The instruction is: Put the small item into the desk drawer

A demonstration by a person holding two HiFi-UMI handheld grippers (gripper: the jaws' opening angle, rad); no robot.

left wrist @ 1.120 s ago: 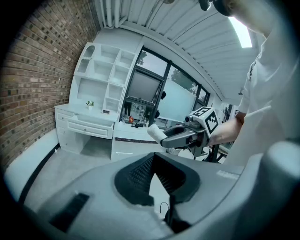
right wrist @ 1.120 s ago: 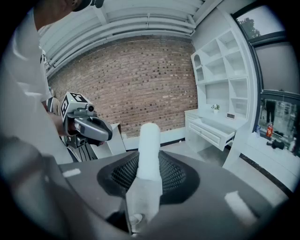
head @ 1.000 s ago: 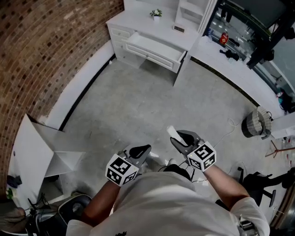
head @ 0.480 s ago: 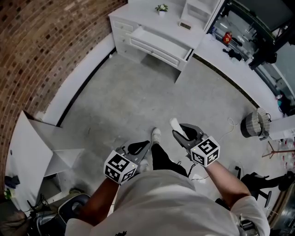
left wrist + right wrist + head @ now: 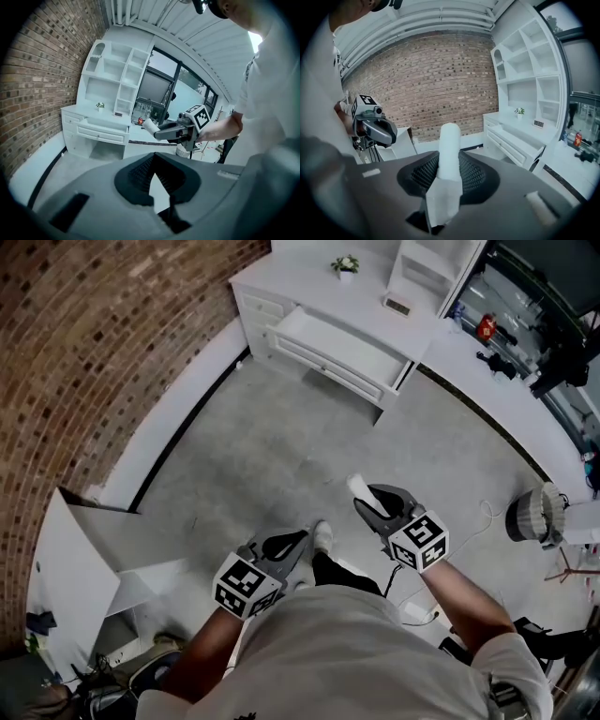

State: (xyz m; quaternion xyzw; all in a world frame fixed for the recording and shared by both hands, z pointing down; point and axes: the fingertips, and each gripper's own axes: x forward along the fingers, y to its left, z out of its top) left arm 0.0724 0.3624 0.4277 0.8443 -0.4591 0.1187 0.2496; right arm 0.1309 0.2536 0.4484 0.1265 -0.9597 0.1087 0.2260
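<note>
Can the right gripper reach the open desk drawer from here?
Probably not yet: the right gripper, shut on the white roll, is far from the drawer. Only bare floor lies between.

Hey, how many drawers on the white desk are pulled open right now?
1. The wide drawer under the middle of the white desk stands pulled out. The small drawers at its brick wall end look shut; others may be hidden.
</note>
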